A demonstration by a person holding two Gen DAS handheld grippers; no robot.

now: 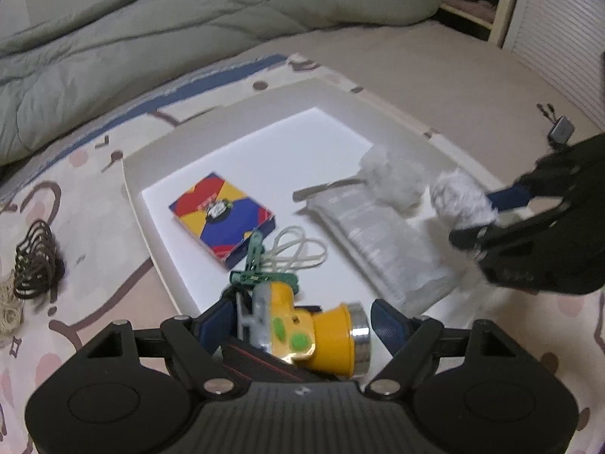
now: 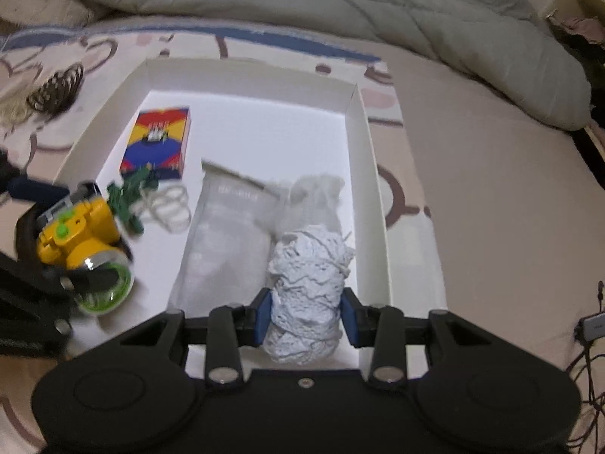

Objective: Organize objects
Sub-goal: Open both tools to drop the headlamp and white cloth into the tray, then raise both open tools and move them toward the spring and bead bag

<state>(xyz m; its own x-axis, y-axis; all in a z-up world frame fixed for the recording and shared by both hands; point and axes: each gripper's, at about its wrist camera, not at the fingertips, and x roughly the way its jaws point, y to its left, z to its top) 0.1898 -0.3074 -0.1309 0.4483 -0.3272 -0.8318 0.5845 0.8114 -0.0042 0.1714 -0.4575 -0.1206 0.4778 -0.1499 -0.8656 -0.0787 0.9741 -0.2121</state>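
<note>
A bed fills both views, covered with a cream sheet printed with brown and pink shapes, and a grey-green duvet is bunched along its far side. In the left wrist view, a slatted white cabinet door stands in the far right corner. On the sheet lies a shallow white cardboard box. Inside it are a colourful card box, a green clothes peg, a loop of white cord and a clear plastic pouch. A brown hair claw lies outside the box on the sheet.

The right gripper is clamped on a ball of white string, low over the box's near right part. The left gripper has its jaws set wide around a yellow headlamp, at the box's near edge; whether its pads press on it I cannot tell.
</note>
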